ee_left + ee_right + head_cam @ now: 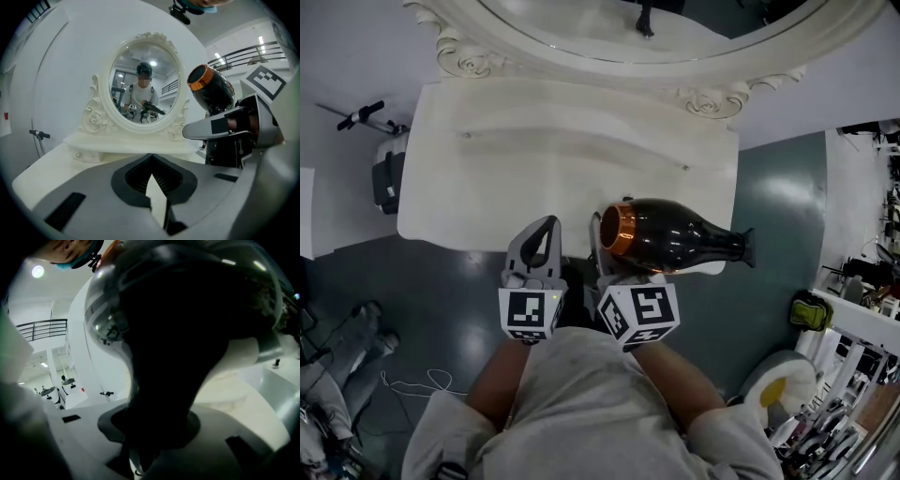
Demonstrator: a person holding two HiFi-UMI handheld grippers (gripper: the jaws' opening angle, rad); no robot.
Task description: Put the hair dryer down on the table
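Black handle (157, 394): clamped between the jaws of the right gripper (609, 255).
Left gripper (542, 246): jaws closed together, empty, just beside.
Hair dryer (675, 236): lies crosswise, copper ring left, nozzle right.
Table (487, 150): dryer over its front right edge, seemingly not yet resting.

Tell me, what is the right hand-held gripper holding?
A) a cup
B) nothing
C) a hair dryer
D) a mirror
C: the right hand-held gripper is closed on the black hair dryer, whose handle fills the space between its jaws in the right gripper view.
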